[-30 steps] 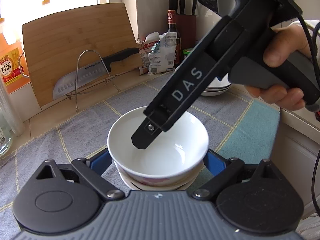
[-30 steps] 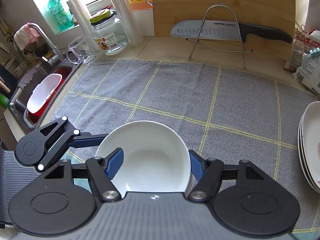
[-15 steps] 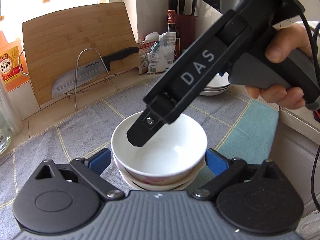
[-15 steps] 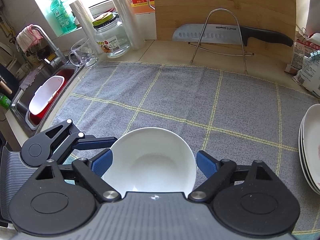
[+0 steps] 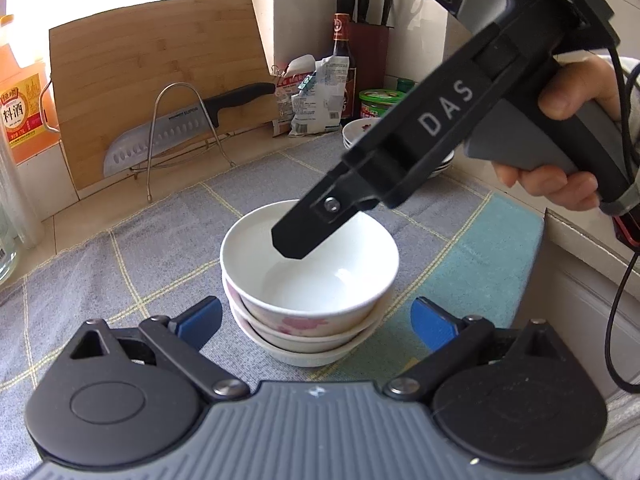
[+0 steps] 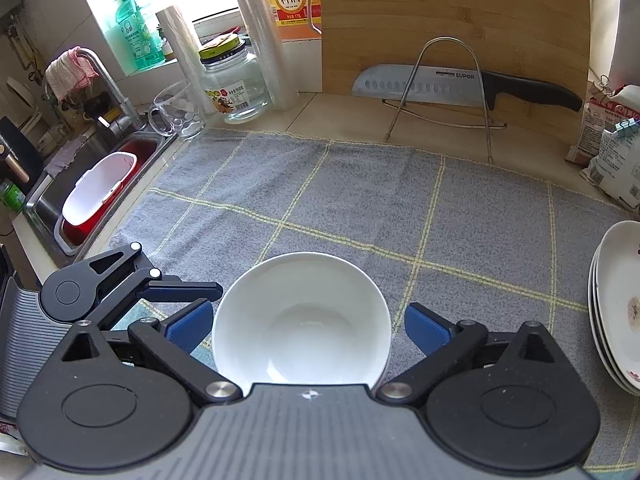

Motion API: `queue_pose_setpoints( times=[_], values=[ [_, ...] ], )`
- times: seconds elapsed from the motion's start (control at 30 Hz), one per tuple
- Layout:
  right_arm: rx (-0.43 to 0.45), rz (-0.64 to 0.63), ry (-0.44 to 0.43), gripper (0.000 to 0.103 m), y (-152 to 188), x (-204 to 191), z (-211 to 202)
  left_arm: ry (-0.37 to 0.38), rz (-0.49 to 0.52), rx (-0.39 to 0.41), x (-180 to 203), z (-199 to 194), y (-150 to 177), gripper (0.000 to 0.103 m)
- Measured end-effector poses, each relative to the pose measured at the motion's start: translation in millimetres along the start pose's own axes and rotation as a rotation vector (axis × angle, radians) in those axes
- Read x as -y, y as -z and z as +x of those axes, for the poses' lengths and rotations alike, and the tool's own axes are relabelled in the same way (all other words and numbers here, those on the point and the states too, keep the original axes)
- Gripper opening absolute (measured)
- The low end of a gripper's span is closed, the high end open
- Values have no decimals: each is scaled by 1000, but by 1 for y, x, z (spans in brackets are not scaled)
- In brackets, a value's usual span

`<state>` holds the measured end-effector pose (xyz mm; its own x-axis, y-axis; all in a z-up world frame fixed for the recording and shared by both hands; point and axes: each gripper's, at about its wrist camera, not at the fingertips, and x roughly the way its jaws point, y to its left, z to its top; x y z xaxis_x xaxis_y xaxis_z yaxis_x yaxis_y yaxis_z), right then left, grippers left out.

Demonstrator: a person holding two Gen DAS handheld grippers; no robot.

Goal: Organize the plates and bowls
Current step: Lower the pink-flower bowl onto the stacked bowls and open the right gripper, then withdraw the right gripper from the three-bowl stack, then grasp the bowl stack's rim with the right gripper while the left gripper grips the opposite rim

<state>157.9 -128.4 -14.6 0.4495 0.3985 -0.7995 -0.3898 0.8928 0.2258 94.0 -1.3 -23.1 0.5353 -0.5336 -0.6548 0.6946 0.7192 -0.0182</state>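
I hold a hand-held gripper in each hand above a grey checked cloth point(image 6: 360, 200) spread on the kitchen worktop point(image 6: 340, 116). In front of me sits a stack of bowls point(image 5: 308, 312), three deep, white with pink flowers on the sides. The top bowl point(image 6: 302, 320) is plain white inside and rests nested in the one below.

My right hand-held gripper point(image 6: 306, 326) points steeply down at this bowl. Its jaws have just been opening and now stand wide apart, with the bowl between the blue pads point(image 6: 426, 328) but clear of both. In the left wrist view that same tool crosses from the upper right, held by my right hand point(image 5: 560, 136), with one black fingertip over the bowl's hollow.

My left hand-held gripper point(image 5: 316, 322) is also spread wide and grips nothing. Its blue pads point(image 5: 200, 320) sit on either side of the bowl stack, near it but not touching.

A stack of plates point(image 6: 616, 308) stands at the right edge of the cloth, well apart from the bowls. Behind the cloth a wooden cutting board point(image 6: 452, 20) leans against the wall, with a kitchen knife point(image 6: 460, 84) lying across a wire stand point(image 6: 444, 92) in front of it. To the left are a glass jar point(image 6: 234, 84), a glass mug point(image 6: 176, 110) and a sink point(image 6: 96, 184).
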Motion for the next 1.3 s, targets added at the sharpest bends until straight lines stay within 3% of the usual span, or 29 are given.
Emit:
queue_pose_setpoints(
  times=[0.2, 0.47, 0.67, 0.87, 1.3],
  values=[
    [30, -59, -2, 103, 9, 2, -10, -23, -65, -23, 3, -1, 1, 100],
    [84, -125, -69, 103, 31, 16, -32, -87, -151, -77, 11, 0, 9, 100],
    [64, -135, -103, 103, 54, 34, -29, -143, -196, -141, 18, 7, 22, 100],
    [11, -163, -13, 103, 80, 49, 2, -183, -192, -201, 18, 18, 31, 100],
    [-34, -255, 94, 103, 101, 37, 44, -128, -105, -262, 9, 51, 38, 100]
  ],
)
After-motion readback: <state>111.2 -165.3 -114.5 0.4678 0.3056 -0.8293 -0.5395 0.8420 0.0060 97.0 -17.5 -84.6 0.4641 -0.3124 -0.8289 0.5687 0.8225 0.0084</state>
